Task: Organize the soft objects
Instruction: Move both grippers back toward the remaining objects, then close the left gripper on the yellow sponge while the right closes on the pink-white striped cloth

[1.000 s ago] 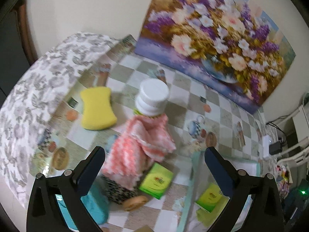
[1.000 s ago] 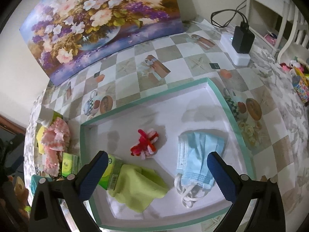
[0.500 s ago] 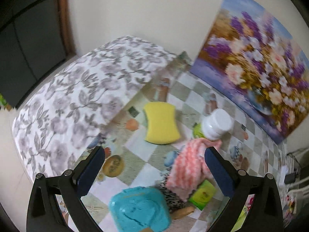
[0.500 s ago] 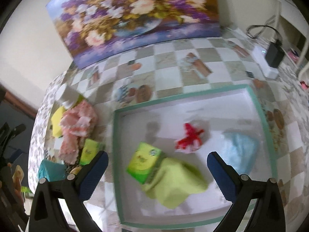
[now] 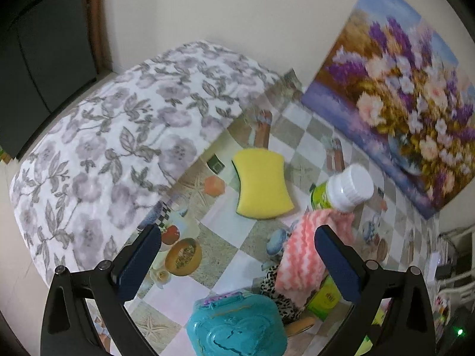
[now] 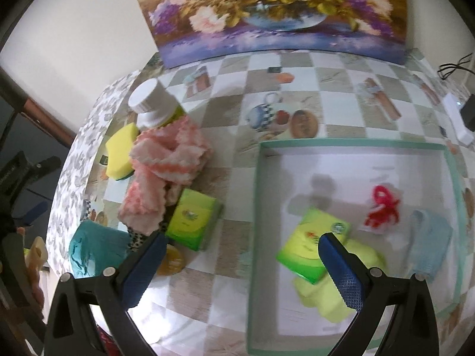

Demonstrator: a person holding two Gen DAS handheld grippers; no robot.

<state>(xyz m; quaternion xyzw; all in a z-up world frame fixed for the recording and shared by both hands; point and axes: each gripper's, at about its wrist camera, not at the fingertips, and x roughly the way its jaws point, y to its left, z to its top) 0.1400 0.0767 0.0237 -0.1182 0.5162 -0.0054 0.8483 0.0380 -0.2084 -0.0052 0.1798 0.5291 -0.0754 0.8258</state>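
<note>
A yellow sponge lies on the checkered table; it also shows in the right wrist view. A pink-and-white knit cloth is draped beside a white-capped bottle. A green tissue pack lies by the cloth. The green-rimmed tray holds another green pack, a yellow-green cloth, a red-white scrunchie and a blue face mask. My left gripper is open and empty above the table. My right gripper is open and empty above the tray's left edge.
A teal plastic case sits at the near edge, also in the right wrist view. A leopard-print item lies under the pink cloth. A flower painting leans on the wall. A flowered cloth covers the table's left end.
My left gripper has pulled back and swung left, so the sponge and pink cloth sit further right. My right gripper has moved left from over the tray toward the pile of objects.
</note>
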